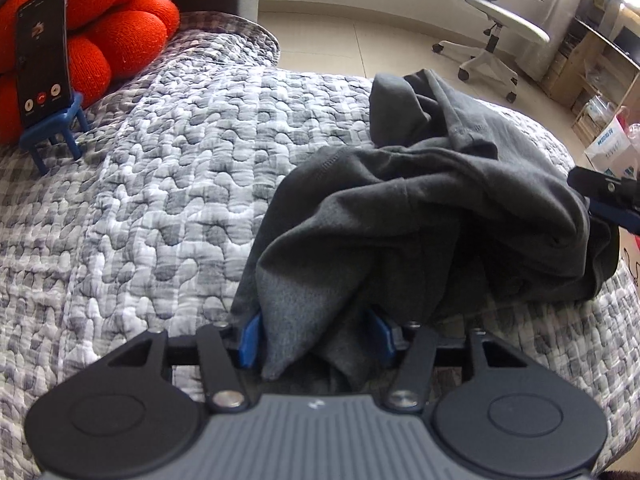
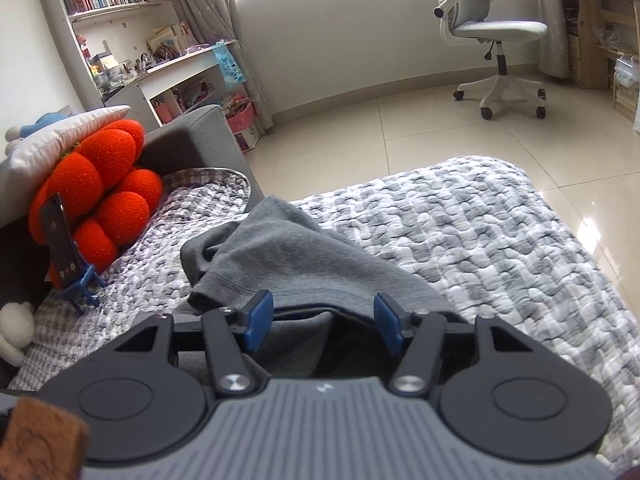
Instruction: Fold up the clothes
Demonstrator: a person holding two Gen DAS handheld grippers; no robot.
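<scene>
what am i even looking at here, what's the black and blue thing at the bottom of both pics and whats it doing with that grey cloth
Those are two hand-held grippers, each carried by a person and each with a wide-angle camera looking along its two blue fingers. One picture is from the left gripper, the other from the right gripper.

Both are working on a dark grey garment lying bunched on a grey-and-white quilt. In both views, fabric lies between the fingers, which stand apart, so neither gripper looks clamped.

In the left view the tip of the right gripper shows at the far right edge. Nearby a phone stands on a small blue stand in front of an orange cushion. An office chair is behind.
</scene>
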